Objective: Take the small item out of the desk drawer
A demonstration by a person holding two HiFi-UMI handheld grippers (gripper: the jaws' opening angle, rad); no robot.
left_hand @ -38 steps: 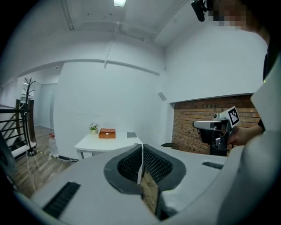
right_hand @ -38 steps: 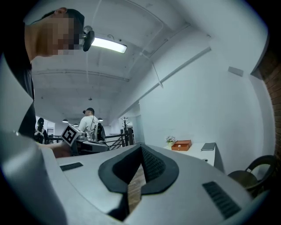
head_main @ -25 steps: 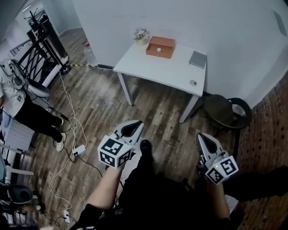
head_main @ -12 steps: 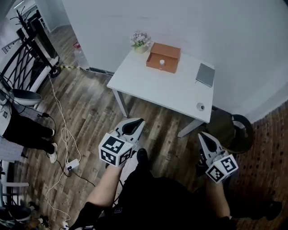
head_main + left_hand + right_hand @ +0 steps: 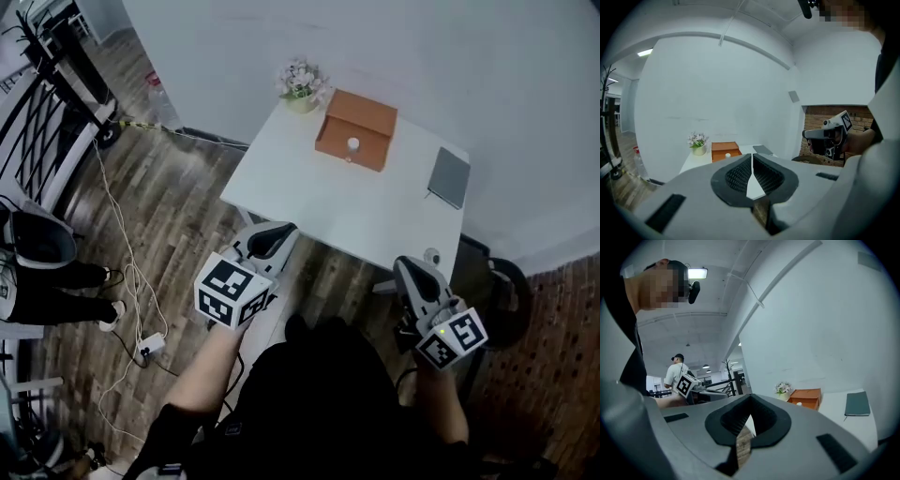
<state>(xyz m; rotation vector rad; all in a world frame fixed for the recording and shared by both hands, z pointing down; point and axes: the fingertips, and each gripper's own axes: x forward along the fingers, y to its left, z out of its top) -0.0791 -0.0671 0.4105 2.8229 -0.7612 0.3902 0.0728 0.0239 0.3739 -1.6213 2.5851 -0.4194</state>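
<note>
A small orange drawer box [image 5: 354,141] with a white knob [image 5: 352,144] stands shut at the back of the white desk [image 5: 328,202]; its contents are hidden. The box also shows in the left gripper view [image 5: 725,151] and the right gripper view [image 5: 806,398]. My left gripper [image 5: 281,230] hovers over the floor just short of the desk's near edge, jaws shut and empty [image 5: 751,157]. My right gripper [image 5: 406,266] is at the desk's right front corner, also shut on nothing [image 5: 750,400].
On the desk are a flower pot [image 5: 300,84], a grey notebook [image 5: 449,176] and a small round thing [image 5: 432,255]. A black chair [image 5: 506,286] stands to the right. Cables and a power strip [image 5: 145,347] lie on the wooden floor at left, by a black rack [image 5: 37,122].
Both grippers have been carried forward toward the desk, which is now much nearer and larger. The jaws have stayed shut.
</note>
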